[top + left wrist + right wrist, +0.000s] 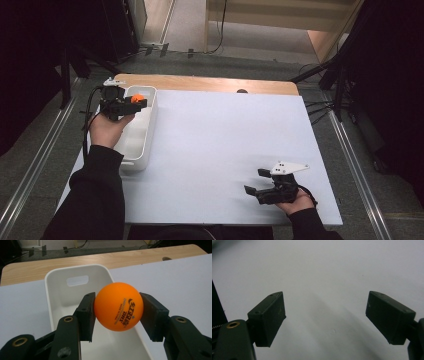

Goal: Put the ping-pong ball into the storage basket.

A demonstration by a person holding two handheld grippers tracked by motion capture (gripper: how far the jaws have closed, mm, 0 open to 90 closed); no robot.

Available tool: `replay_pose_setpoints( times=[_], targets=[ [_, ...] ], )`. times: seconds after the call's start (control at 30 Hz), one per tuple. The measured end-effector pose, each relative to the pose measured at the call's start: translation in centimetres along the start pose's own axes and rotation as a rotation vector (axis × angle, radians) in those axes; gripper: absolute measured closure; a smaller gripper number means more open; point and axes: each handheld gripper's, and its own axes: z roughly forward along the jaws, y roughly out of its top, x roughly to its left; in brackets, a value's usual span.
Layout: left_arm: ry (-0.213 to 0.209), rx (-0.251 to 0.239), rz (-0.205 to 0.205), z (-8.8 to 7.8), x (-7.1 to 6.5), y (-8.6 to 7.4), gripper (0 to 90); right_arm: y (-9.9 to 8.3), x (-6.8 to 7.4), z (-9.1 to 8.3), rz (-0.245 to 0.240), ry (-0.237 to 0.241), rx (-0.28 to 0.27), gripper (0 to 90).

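Your left gripper (117, 312) has its jaws clamped on the orange ball (118, 306), held over the white bin (56, 280) at the counter's (225, 145) left edge. Right gripper (267, 184) idles low, jaws apart. Release high and the ball likely bounces out.

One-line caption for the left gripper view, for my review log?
Left gripper shut on an orange ping-pong ball, held above the white bin on the white table.

Black long sleeves (95, 200), black left gripper (131, 102) – brass-ringed screws, right gripper (257, 182) – grey three-cornered plate
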Motion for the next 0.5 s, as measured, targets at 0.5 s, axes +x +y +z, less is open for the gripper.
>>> replay_pose_setpoints(
  times=[0.5],
  targets=[
    [0.052, 0.037, -0.047, 1.9, 0.3, -0.7, 50.1, 0.0, 0.0, 0.0, 0.002, -0.001, -0.004, 14.6]
  ],
)
